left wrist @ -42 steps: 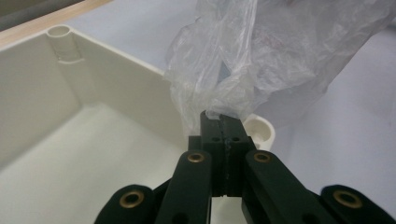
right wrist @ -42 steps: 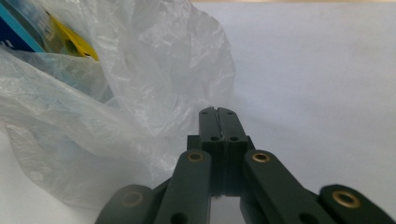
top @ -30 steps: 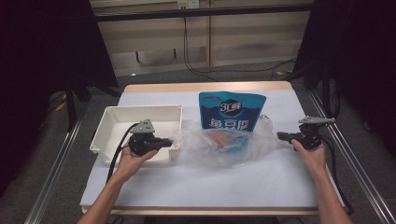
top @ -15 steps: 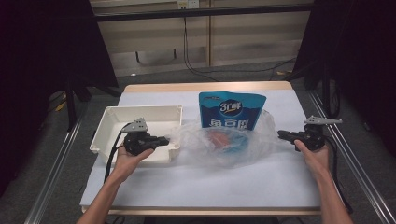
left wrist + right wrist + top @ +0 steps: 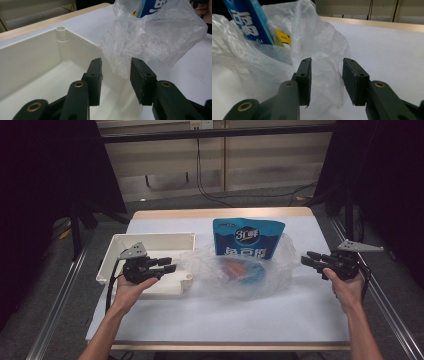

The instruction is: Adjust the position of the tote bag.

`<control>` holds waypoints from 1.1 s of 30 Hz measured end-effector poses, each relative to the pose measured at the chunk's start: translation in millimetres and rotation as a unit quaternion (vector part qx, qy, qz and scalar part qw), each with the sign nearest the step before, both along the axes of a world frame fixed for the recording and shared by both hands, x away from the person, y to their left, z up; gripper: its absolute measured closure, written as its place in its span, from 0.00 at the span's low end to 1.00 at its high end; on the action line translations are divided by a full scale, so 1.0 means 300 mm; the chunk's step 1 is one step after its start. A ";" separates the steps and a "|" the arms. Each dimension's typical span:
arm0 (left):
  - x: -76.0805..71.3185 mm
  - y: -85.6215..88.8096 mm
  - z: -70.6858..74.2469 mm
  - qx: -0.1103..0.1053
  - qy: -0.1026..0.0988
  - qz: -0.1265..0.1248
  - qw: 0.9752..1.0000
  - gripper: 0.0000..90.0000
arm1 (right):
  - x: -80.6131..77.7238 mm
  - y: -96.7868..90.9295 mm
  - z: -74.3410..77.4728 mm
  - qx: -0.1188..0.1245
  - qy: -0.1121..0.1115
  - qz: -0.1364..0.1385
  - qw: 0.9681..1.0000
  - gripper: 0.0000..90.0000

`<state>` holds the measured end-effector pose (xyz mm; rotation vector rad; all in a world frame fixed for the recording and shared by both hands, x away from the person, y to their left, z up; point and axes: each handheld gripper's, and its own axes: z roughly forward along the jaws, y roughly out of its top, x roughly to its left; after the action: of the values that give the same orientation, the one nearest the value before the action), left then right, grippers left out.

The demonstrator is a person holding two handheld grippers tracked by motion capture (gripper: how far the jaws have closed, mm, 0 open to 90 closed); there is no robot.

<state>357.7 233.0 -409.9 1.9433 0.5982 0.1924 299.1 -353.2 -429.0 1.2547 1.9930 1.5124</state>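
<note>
The clear plastic bag [image 5: 240, 270] lies crumpled at table centre, with the blue pouch [image 5: 248, 238] standing in it. The left gripper [image 5: 170, 265] and right gripper [image 5: 306, 260] flank the bag; jaws on both have just been opening, nothing clamped. The right gripper view reveals a yellow item [image 5: 283, 37] (identity unclear) inside the bag. The white tray [image 5: 32, 55] is cut off in the left gripper view. Both grippers were shut a second ago.
</note>
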 end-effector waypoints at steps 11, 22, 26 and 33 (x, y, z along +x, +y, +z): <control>-0.014 0.054 0.058 -0.028 -0.014 0.029 0.999 0.57 | -0.027 0.010 0.072 0.002 -0.023 0.009 1.000 0.61; -0.052 -0.015 0.128 -0.035 -0.040 0.006 0.999 0.72 | -0.017 0.069 0.143 -0.014 -0.047 0.010 0.999 0.60; -0.072 -0.078 0.163 -0.038 -0.052 -0.019 0.998 0.69 | -0.019 0.080 0.172 -0.021 -0.058 0.007 0.998 0.64; -0.071 -0.261 0.158 -0.023 -0.050 -0.073 0.996 0.65 | 0.030 0.128 0.164 -0.037 -0.035 0.037 0.998 0.61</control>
<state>336.2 154.6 -362.5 1.9116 0.3909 0.1814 308.2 -314.7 -379.8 1.0958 2.0498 1.4810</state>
